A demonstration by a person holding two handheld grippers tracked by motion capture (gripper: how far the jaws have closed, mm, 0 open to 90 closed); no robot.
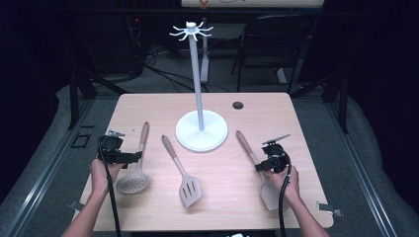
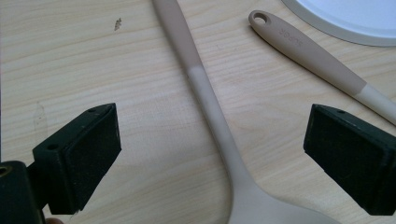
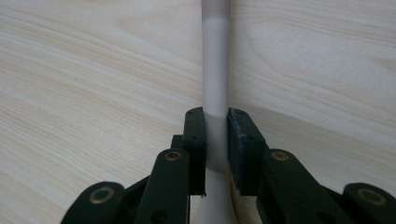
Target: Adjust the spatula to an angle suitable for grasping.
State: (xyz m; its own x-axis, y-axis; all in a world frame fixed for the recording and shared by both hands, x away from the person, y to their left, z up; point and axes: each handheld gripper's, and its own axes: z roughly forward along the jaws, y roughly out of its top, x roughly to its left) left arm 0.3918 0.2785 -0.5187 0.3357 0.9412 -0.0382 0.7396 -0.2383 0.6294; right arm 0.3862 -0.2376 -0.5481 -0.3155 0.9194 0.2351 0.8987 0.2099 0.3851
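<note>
Your right gripper (image 3: pixel 216 154) pinches the right spatula (image 3: pixel 215 70) low on its neck, so lifting may swing it; left gripper (image 2: pixel 210 154) gapes wide over the skimmer (image 2: pixel 205 98)

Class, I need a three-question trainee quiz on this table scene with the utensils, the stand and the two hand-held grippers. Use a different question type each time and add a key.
1. True or false: the right hand-held gripper is shut on the handle of the solid spatula.
2. Which utensil lies between the open jaws of the left hand-held gripper? A) slotted spatula B) skimmer spoon C) whisk
3. Fill in: the white utensil stand has hooks at its ____.

Key: 1 true; 2 B; 3 top.
</note>
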